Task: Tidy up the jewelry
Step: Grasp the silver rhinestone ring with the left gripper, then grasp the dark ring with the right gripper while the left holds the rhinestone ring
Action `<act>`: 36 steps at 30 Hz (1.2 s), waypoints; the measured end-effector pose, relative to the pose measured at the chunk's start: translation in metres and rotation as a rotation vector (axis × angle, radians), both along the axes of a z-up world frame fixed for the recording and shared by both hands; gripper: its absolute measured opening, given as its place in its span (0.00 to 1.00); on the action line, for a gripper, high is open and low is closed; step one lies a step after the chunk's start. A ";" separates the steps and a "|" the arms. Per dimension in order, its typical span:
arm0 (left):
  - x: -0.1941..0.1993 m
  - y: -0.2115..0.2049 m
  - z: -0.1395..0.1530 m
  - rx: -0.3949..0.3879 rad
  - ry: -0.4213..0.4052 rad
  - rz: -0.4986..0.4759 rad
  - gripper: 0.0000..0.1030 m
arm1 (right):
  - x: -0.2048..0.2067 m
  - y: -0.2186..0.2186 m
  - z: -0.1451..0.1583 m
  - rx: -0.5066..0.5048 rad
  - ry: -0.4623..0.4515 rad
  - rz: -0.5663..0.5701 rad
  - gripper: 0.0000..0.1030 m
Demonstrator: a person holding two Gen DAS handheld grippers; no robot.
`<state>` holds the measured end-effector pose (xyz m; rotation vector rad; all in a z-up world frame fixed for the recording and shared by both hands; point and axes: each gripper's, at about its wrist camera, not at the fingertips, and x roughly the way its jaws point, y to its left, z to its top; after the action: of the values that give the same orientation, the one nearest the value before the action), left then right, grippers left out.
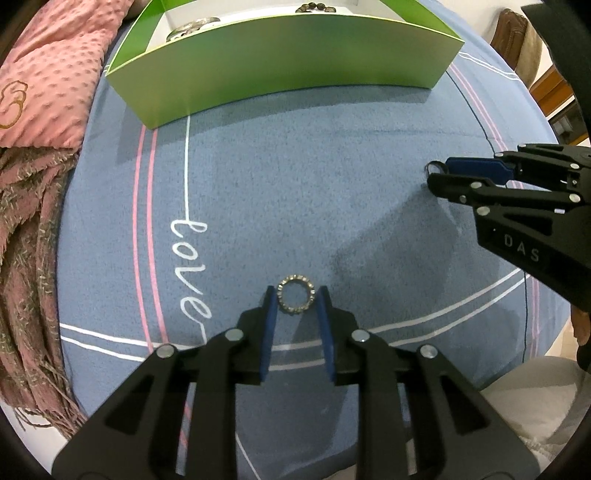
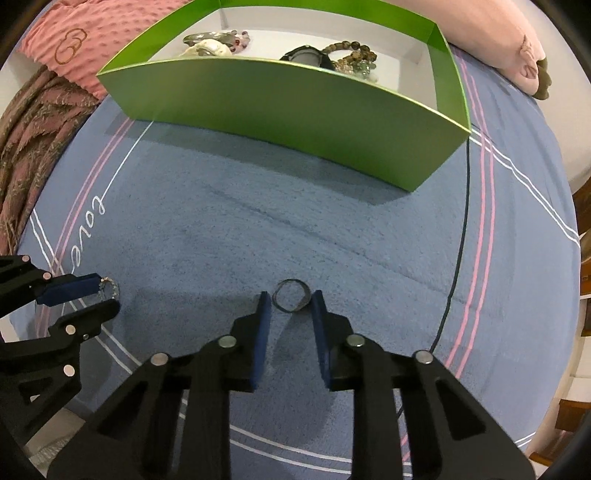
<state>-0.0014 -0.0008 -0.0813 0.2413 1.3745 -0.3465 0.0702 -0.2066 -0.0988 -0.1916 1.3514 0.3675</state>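
Note:
A stone-studded ring (image 1: 295,299) lies on the blue bedspread between the blue pads of my left gripper (image 1: 296,300); the jaws stand around it with small gaps, open. It also shows in the right wrist view (image 2: 109,288). A plain dark ring (image 2: 290,300) lies between the pads of my right gripper (image 2: 290,301), also open with gaps each side. The right gripper shows in the left wrist view (image 1: 437,175) with the dark ring (image 1: 433,168) at its tips. A green box (image 2: 280,110) stands farther back, holding several bracelets and a watch (image 2: 306,55).
The blue bedspread (image 1: 295,184) with "love" lettering lies under everything. A pink dotted blanket (image 1: 48,74) and a brownish fringed scarf (image 1: 26,258) lie left. A pink pillow (image 2: 498,40) sits behind the box at right. Wooden furniture (image 1: 517,33) stands beyond the bed's right edge.

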 end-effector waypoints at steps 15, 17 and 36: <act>-0.001 -0.001 -0.001 -0.001 0.000 0.003 0.20 | -0.002 -0.011 0.001 0.041 0.016 -0.010 0.22; -0.001 -0.001 -0.002 -0.002 0.001 0.004 0.20 | 0.000 -0.015 0.001 0.049 0.017 -0.009 0.34; 0.002 0.007 0.000 -0.033 -0.016 0.027 0.20 | -0.005 -0.005 -0.001 0.010 0.001 0.054 0.08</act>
<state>0.0009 0.0063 -0.0810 0.1976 1.3543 -0.3445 0.0657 -0.2113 -0.0999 -0.2197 1.3475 0.4199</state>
